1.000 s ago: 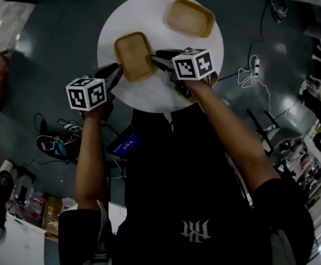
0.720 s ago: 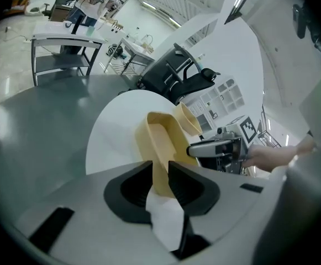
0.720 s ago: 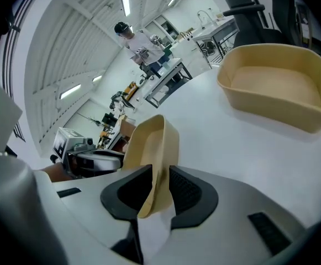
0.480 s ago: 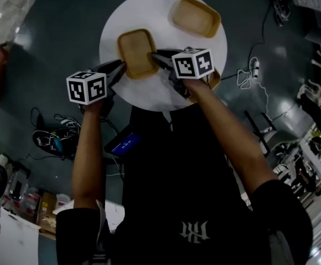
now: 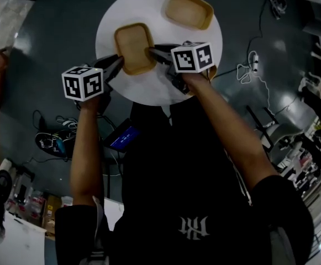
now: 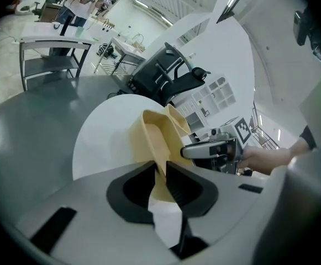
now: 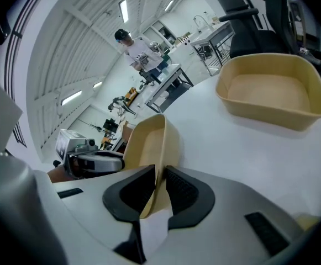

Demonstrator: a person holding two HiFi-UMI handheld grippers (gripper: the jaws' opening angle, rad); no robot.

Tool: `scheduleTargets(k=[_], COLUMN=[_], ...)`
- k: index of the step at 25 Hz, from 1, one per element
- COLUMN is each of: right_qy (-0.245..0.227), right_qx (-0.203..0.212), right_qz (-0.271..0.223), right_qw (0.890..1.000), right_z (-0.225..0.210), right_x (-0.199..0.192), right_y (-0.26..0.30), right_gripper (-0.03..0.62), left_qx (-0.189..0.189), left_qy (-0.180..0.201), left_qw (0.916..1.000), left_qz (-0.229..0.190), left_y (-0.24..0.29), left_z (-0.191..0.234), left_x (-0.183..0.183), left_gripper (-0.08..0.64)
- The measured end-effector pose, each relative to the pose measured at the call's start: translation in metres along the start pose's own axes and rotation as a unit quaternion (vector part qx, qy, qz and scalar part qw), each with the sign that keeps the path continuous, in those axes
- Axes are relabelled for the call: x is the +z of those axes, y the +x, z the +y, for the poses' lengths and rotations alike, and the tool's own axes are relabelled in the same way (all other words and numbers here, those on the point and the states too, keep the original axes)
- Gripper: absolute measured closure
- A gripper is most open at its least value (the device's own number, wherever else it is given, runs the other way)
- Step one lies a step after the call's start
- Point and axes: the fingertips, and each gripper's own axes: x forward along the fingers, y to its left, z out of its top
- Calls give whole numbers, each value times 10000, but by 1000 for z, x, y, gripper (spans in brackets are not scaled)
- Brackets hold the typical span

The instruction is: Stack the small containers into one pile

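Your left gripper (image 6: 161, 169) has its jaws pinching one rim of the tan container (image 5: 133, 47) on the round desk (image 5: 160, 87), and your right gripper (image 7: 160, 175) has just been closing its jaws onto the opposite rim, so lift evenly, as it looks light, thin-walled and flexible.

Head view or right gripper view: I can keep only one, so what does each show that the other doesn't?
Head view only: the person's arms and the whole round table. Right gripper view only: the right gripper's jaws, which have just been closing, pinching the near container's wall; a distant bystander. Both: that container, the far container, the left gripper.
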Motion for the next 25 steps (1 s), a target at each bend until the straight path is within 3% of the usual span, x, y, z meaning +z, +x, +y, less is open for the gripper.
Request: scheduleTargets(k=[13,21,25], right_qy=[238,722,1091], right_qx=[-64,-196,-309], right_qz=[-793,-1368,-1646], right_qw=[9965,9878,9798], right_z=[15,5,-2], right_x=[13,-1,-19], right_y=[-70,-116,-138], right_gripper=[508,511,511], left_qx=[-295,-550,-768], left_qy=[943,1470,1763], left_qw=[9941,9830,9725], left_qz=[439,950,1312], left_y=[1,21,34], left_z=[-61,-101,-120], left_x=[33,26,18], left_gripper=[495,495,495])
